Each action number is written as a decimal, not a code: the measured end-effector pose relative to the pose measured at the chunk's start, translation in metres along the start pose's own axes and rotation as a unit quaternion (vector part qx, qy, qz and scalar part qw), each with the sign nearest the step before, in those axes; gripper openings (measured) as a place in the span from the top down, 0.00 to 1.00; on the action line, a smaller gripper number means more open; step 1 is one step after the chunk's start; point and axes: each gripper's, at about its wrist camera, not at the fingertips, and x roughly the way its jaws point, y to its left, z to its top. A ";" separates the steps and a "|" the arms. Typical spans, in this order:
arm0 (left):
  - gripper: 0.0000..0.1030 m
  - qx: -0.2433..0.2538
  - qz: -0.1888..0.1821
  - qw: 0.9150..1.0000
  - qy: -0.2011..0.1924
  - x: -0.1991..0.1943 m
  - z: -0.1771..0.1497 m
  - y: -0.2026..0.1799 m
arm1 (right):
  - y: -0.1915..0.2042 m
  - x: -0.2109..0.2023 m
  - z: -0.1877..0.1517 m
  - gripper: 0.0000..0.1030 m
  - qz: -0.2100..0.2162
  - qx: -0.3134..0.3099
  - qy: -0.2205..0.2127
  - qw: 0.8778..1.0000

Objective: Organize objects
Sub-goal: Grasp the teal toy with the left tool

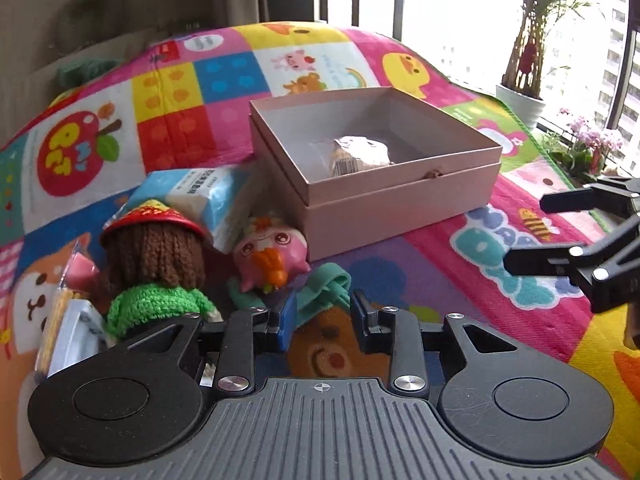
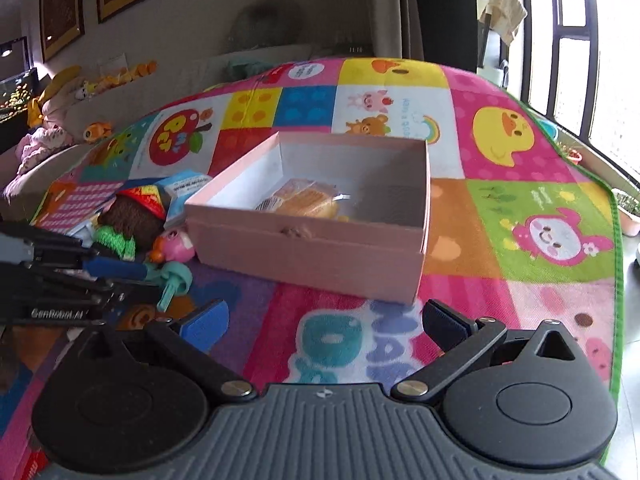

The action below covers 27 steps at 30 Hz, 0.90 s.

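Observation:
An open pink box (image 1: pixel 400 204) sits on the colourful play mat (image 1: pixel 224 80) with a wrapped bread (image 1: pixel 360 154) inside; the box also shows in the right wrist view (image 2: pixel 312 256), with the bread (image 2: pixel 304 202). Left of the box lie a knitted doll (image 1: pixel 160 276), a pink squishy toy (image 1: pixel 272 256), a tissue pack (image 1: pixel 200 196) and a teal toy (image 1: pixel 324 292). My left gripper (image 1: pixel 320 322) is open, its jaws either side of the teal toy's near end. My right gripper (image 2: pixel 324 326) is open and empty over the mat, in front of the box.
A snack packet (image 1: pixel 68 328) lies at the far left by the doll. The right gripper shows at the right edge of the left wrist view (image 1: pixel 568 236). Potted plants (image 1: pixel 524 80) stand by the window. A sofa with plush toys (image 2: pixel 52 120) lies beyond the mat.

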 end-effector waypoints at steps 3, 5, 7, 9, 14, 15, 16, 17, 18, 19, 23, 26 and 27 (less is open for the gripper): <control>0.67 0.000 0.013 1.000 0.006 0.006 0.007 0.004 | 0.002 0.006 -0.013 0.00 0.015 0.017 0.025 0.999; 0.67 0.002 0.015 1.000 0.007 0.008 0.011 0.006 | 0.002 0.011 -0.019 0.00 0.019 0.033 0.039 0.999; 0.67 0.002 0.013 1.000 0.011 0.013 0.013 0.008 | 0.001 0.015 -0.023 0.00 0.023 0.044 0.048 0.998; 0.67 -0.001 0.003 1.000 0.018 0.017 0.014 0.010 | 0.001 0.016 -0.025 0.00 0.021 0.044 0.048 0.998; 0.60 0.004 -0.007 0.999 0.035 0.010 0.011 0.000 | 0.008 0.015 -0.029 0.00 0.011 0.022 0.045 0.999; 0.60 0.009 -0.010 0.999 0.035 0.005 0.009 -0.002 | 0.008 0.016 -0.030 0.00 0.011 0.021 0.045 0.999; 0.60 0.013 -0.015 0.999 0.036 0.000 0.006 -0.004 | 0.008 0.015 -0.030 0.00 0.011 0.021 0.044 0.999; 0.60 0.015 -0.020 0.999 0.035 -0.005 0.004 -0.005 | 0.008 0.015 -0.030 0.00 0.012 0.022 0.044 0.999; 0.60 0.018 -0.023 0.999 0.036 -0.008 0.001 -0.006 | 0.007 0.015 -0.030 0.00 0.013 0.022 0.043 0.999; 0.59 0.027 -0.021 0.999 0.036 -0.009 -0.001 -0.008 | 0.007 0.015 -0.030 0.00 0.013 0.022 0.043 0.999; 0.60 0.059 0.006 0.998 0.022 -0.003 -0.007 -0.009 | 0.011 0.016 -0.030 0.00 0.006 0.013 0.044 0.999; 0.60 0.026 0.012 0.999 0.015 0.006 0.001 0.000 | 0.013 0.016 -0.031 0.00 0.002 0.007 0.045 0.999; 0.62 0.019 0.017 1.000 0.016 0.012 0.003 0.004 | 0.013 0.016 -0.031 0.00 0.002 0.006 0.045 0.999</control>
